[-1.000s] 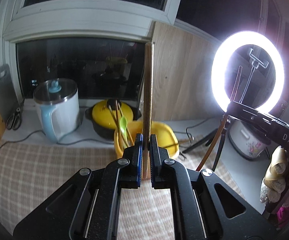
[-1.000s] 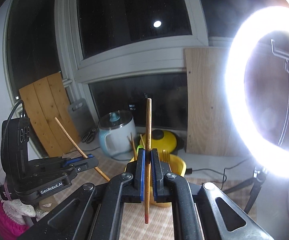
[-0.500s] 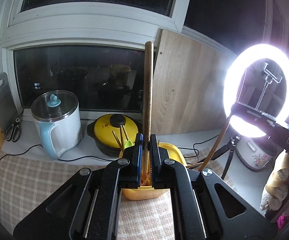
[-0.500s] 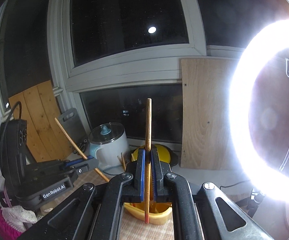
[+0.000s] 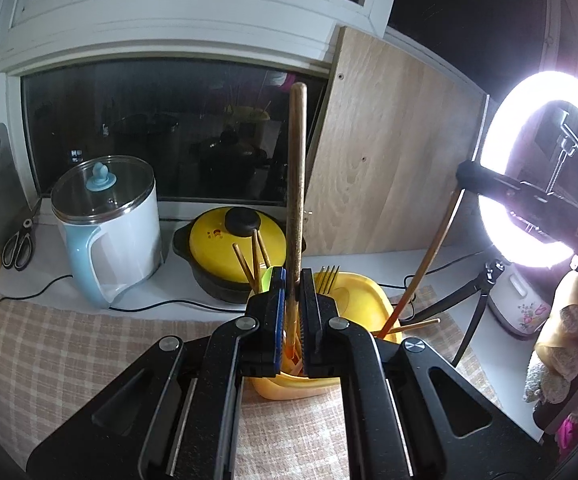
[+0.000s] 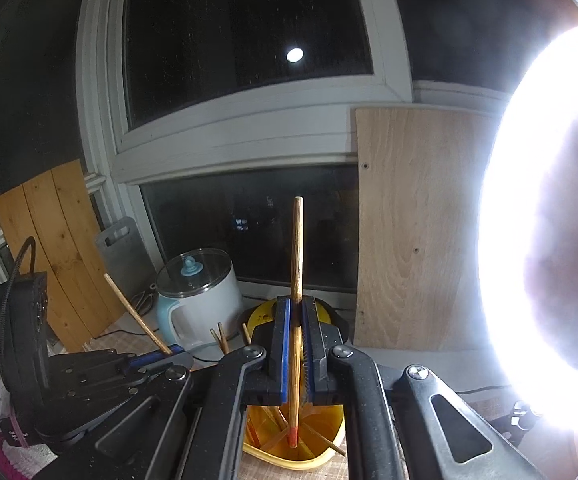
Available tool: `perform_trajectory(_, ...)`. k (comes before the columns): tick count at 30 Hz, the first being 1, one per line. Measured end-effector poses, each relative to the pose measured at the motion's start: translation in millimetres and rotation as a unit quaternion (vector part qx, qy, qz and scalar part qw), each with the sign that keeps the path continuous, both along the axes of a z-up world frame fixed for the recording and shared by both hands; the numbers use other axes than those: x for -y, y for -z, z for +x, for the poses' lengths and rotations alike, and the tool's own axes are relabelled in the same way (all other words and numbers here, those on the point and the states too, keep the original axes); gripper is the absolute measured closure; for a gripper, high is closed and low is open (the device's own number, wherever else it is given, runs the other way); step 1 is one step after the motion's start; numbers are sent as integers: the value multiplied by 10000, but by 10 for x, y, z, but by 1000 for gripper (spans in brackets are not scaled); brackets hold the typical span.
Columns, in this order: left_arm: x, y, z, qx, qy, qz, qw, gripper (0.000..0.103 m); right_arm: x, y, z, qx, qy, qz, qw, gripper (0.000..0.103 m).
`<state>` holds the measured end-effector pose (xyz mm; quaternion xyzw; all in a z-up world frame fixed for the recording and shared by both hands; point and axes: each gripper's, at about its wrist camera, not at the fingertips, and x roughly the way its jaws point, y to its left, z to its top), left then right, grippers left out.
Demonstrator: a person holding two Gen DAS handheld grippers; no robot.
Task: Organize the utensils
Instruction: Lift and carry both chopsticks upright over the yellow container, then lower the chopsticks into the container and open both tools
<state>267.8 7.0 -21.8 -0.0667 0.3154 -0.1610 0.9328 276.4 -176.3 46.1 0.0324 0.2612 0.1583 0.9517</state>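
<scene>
Between both fingers (image 5: pixel 313 312), clamped chopsticks (image 5: pixel 297 184).

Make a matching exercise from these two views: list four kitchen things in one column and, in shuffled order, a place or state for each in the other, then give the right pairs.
Things
1. left chopstick
2. right chopstick
3. scissors
4. yellow pot lid

Places or states
A. lying on the white sill, left of the kettle
B. sitting on the black pot behind the yellow holder
C. clamped upright in the left tool
D. clamped in the right tool, red tip inside the holder

Pairs: 1-C, 2-D, 3-A, 4-B
</scene>
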Motion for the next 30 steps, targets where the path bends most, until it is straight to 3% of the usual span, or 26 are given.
perform_trajectory(16, 149, 318, 123, -336, 133, 81, 9993, 99, -26, 596, 398, -740, -91, -33, 9972, 100)
perform_trajectory(30, 177, 466, 98, -468, 148, 111, 9987, 99, -30, 899, 531, -1240, -162, 10, 9922, 100)
